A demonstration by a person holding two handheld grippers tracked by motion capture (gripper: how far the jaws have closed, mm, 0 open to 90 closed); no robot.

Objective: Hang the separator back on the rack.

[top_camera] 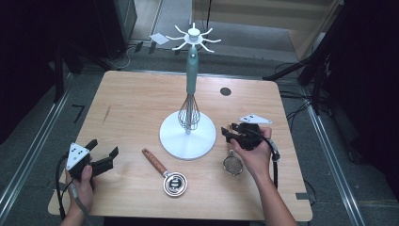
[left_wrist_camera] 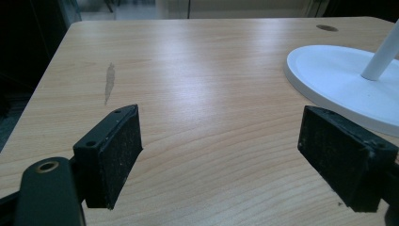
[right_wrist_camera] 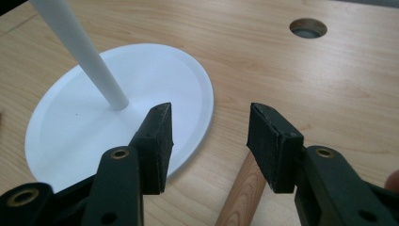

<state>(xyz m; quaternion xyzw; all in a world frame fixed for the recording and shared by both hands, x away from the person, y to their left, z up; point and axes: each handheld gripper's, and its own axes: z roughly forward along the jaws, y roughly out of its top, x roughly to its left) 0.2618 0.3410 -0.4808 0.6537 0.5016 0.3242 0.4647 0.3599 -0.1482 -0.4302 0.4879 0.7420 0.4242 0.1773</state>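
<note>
High view: whisk (top_camera: 189, 112) already hangs off the white rack (top_camera: 187, 136); small strainer (top_camera: 233, 165) and measuring cup (top_camera: 174, 183) lie flat on the table (top_camera: 131, 108). I read this as a hang-the-utensils job, strainer next.
Strainer: mesh bowl sits by my right wrist, wooden handle (right_wrist_camera: 242, 195) runs forward under the right gripper (top_camera: 234, 133), just beside the rack's base.
Right gripper view: jaws apart, roughly half width, wood handle below and between the pads (right_wrist_camera: 159, 141), no pad contact that I can see. Narrow gap suits a thin handle, less closing travel.
Right approach: coming from above, handle end rather than mesh, so the hanging end stays free for a hook. My guess.
Left gripper view: left gripper (left_wrist_camera: 219, 155) with jaws wide apart, nothing between, bare wood ahead, rack base at right edge.
Left role: parked at the table's near-left corner, clear of the work; likely waiting for the measuring cup.
Risk: handle lies close to the base rim; a pad could land on the rim and skew the pinch.
</note>
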